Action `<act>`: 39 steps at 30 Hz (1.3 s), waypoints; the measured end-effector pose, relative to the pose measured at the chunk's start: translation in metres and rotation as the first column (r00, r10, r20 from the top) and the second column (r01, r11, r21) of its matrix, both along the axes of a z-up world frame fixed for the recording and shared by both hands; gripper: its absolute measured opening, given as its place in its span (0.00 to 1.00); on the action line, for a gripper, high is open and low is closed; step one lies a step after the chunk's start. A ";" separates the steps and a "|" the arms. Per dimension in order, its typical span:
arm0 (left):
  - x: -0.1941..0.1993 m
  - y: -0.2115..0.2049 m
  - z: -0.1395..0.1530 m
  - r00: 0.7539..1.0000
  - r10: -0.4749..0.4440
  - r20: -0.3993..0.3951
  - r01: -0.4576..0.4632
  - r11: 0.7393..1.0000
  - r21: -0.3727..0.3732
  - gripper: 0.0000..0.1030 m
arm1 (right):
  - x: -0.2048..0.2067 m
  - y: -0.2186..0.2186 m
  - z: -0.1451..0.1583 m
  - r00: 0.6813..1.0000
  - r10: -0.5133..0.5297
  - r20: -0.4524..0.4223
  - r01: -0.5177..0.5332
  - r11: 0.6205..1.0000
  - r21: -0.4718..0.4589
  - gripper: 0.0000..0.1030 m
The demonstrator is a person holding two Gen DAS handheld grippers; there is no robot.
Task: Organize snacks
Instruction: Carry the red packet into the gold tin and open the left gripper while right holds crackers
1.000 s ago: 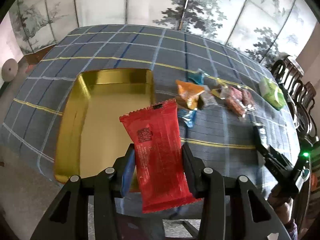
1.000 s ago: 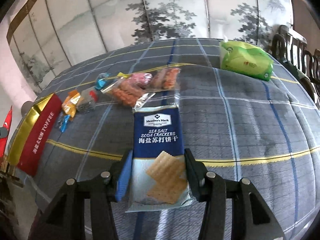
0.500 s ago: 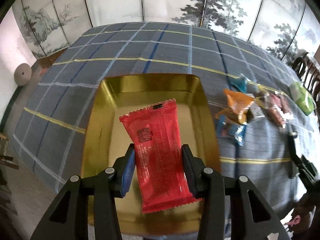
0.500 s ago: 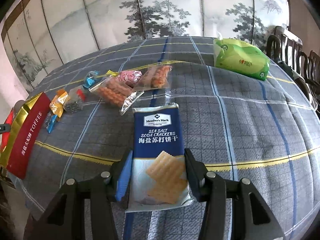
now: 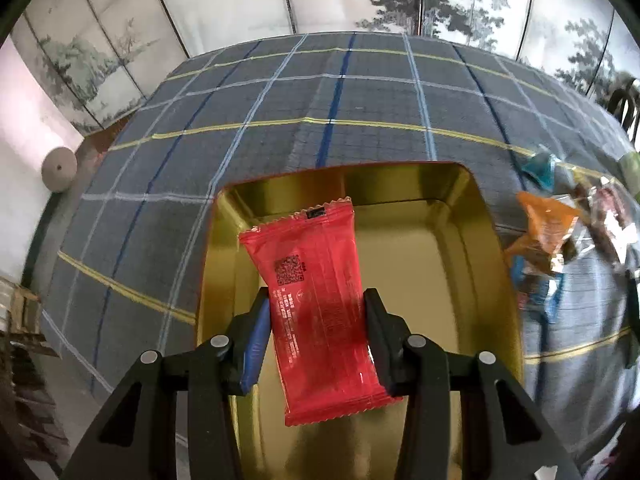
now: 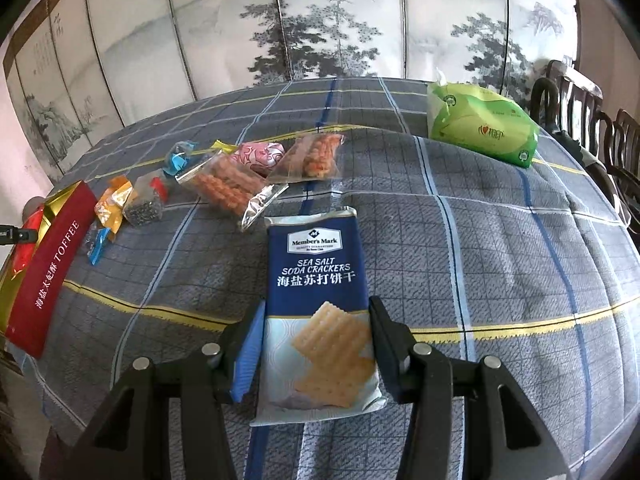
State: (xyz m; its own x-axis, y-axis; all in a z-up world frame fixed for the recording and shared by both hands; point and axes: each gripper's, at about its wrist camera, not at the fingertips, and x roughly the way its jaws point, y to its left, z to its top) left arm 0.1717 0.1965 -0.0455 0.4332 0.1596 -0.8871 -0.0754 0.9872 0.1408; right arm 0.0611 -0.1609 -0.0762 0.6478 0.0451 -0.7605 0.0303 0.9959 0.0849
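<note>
Plaid tablecloth [image 6: 500,240]: loose snacks [image 6: 236,184]; fingers clamp red packet [image 5: 316,300], cracker pack [image 6: 320,312].

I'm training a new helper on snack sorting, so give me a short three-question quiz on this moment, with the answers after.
1. True or false: the gold tin already has snacks lying in it.
2. Which pack sits in the right gripper's jaws? A) green pack B) cracker pack C) orange candy
3. Fill in: the left gripper holds a ___ packet over the tin.

Key:
1. False; no snack lies in the part of the tin that shows.
2. B, the cracker pack; the green pack lies on the far side of the cloth.
3. Red; the red packet is clamped between the jaws.
</note>
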 end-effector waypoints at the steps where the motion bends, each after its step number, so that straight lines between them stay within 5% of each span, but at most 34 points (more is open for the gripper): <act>1: 0.003 0.001 -0.003 1.000 0.002 -0.006 -0.002 1.000 0.008 0.40 | 0.000 0.000 0.000 1.000 -0.001 0.000 0.001 1.000 0.001 0.49; 18: 0.032 0.016 -0.028 0.998 0.022 -0.060 -0.018 0.997 0.072 0.43 | 0.000 0.001 -0.001 1.000 0.000 0.002 0.000 1.000 -0.005 0.49; 28: 0.027 0.018 -0.017 0.999 0.029 -0.029 -0.026 0.996 0.087 0.52 | 0.000 0.002 -0.001 1.000 -0.001 0.003 0.001 1.000 -0.006 0.49; 35: -0.002 0.005 0.005 0.998 0.017 0.062 -0.025 0.991 0.128 0.62 | -0.001 0.000 0.000 1.000 -0.009 0.004 0.009 1.000 0.012 0.49; 39: -0.018 0.003 0.016 0.996 0.031 0.085 -0.037 0.996 0.075 0.62 | -0.003 -0.001 0.003 1.000 -0.006 -0.002 0.006 0.999 0.045 0.49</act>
State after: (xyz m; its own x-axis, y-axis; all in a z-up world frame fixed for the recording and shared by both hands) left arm 0.1533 0.1996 -0.0298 0.4987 0.2414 -0.8325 -0.1236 0.9704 0.2074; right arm 0.0582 -0.1621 -0.0733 0.6468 0.0756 -0.7589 0.0368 0.9908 0.1300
